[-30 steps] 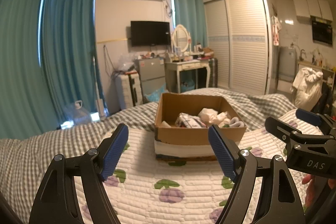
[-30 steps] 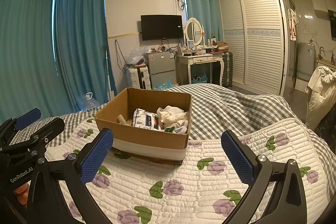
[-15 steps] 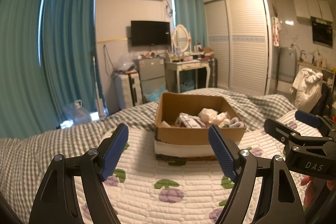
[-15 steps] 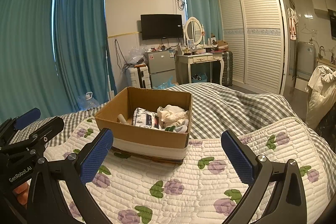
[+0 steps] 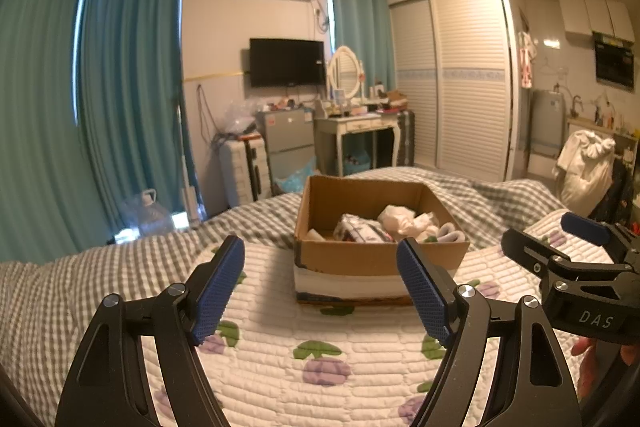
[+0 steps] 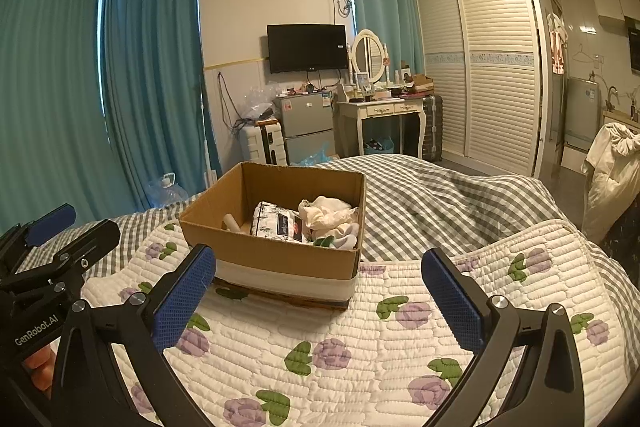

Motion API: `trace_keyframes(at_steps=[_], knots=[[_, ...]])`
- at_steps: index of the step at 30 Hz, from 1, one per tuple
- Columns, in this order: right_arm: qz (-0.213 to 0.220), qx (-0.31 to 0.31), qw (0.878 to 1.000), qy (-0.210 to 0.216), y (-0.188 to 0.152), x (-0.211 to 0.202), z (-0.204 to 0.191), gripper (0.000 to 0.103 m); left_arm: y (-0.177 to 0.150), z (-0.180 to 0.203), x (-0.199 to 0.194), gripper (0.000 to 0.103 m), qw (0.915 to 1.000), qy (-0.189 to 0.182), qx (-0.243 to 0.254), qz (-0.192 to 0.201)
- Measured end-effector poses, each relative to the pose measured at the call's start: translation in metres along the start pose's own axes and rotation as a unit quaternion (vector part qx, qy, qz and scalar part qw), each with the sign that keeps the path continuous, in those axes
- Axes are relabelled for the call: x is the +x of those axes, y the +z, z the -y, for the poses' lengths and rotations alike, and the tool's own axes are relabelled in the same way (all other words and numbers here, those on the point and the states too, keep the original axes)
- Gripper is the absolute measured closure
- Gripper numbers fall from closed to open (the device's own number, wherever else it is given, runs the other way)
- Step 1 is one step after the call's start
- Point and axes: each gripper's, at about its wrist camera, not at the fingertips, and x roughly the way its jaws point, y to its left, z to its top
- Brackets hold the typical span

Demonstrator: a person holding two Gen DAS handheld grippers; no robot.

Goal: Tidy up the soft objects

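An open cardboard box (image 5: pixel 376 255) (image 6: pixel 276 255) stands on a quilted floral bedspread (image 5: pixel 320 347) (image 6: pixel 360 339). Inside lie a patterned folded pouch (image 6: pixel 278 225), a cream crumpled cloth (image 6: pixel 328 213) and white rolled socks (image 6: pixel 346 239); they also show in the left wrist view (image 5: pixel 400 223). My left gripper (image 5: pixel 320 287) is open and empty, held above the bedspread in front of the box. My right gripper (image 6: pixel 320 291) is open and empty, to the right of the left one. Each gripper shows at the edge of the other's view.
A grey checked blanket (image 6: pixel 440 195) covers the bed behind the box. Beyond the bed stand a suitcase (image 6: pixel 264 143), a small fridge (image 6: pixel 306 123), a dressing table (image 6: pixel 380 111) and a wardrobe (image 6: pixel 480 67). White clothes (image 6: pixel 612 167) hang at right.
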Motion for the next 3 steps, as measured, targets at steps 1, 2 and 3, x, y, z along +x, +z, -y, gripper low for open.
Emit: trace_keyframes(at_steps=[1, 2, 3], knots=[[0.0, 0.0, 1.0, 0.0, -0.0001, -0.0002, 0.0001, 0.0, -0.0004, 0.0003, -0.0001, 0.023, 1.0, 0.0, -0.002, -0.001], [0.0, 0.0, 1.0, 0.0, 0.0003, 0.0001, 0.0002, 0.0, -0.0003, 0.0004, 0.0, 0.023, 1.0, -0.001, -0.004, -0.001], [0.0, 0.0, 1.0, 0.0, -0.0003, 0.0001, 0.0003, 0.0, -0.0001, 0.0008, 0.0008, 0.023, 1.0, -0.003, -0.004, -0.003]])
